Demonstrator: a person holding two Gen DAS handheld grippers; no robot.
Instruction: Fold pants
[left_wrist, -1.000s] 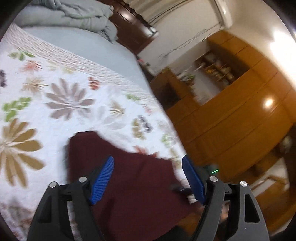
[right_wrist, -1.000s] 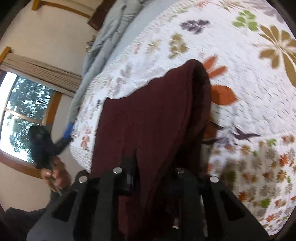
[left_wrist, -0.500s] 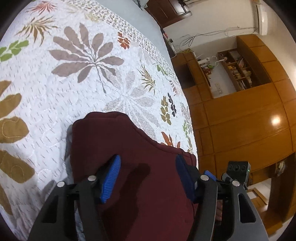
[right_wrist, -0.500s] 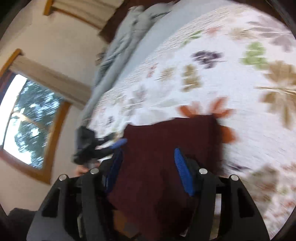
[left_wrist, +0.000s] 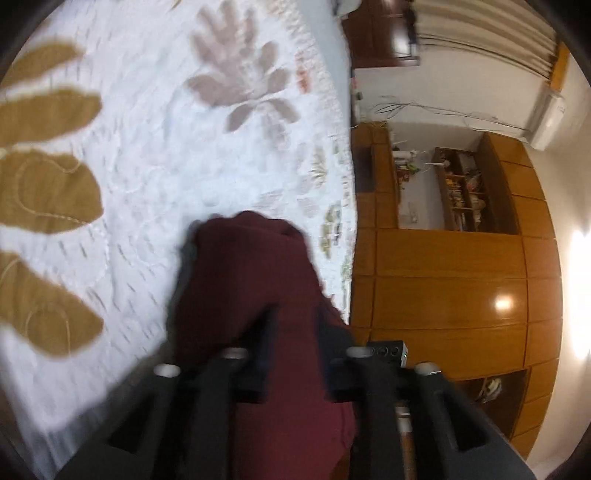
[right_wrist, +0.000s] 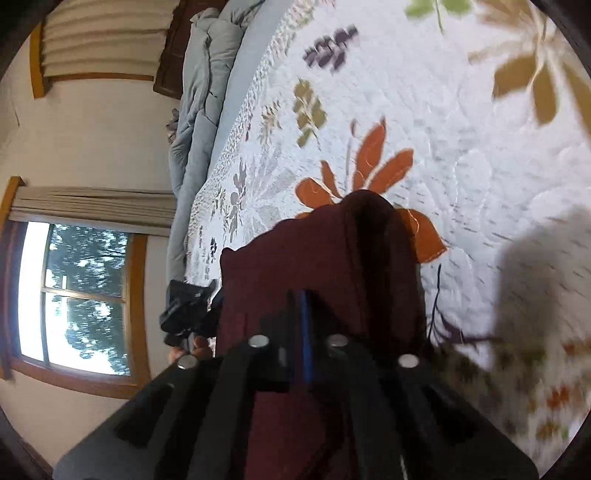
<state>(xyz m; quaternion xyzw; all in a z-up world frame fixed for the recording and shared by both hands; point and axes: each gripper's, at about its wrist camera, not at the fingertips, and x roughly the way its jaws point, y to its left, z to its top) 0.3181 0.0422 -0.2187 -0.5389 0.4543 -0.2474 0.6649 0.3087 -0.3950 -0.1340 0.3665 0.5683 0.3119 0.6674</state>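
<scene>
Both claws clamped on pants

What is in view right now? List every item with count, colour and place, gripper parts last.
pants: one, maroon, bunched at the quilt's edge
quilt: one, white with floral print, spread on the bed
duvet: one, grey, crumpled at the bed's far end
wardrobe: one, orange-brown wood, beside the bed
window: one, wood-framed, trees outside
curtains: beige, above the window
left gripper: black, shut on pants
right gripper: black with blue pads, shut on pants
</scene>
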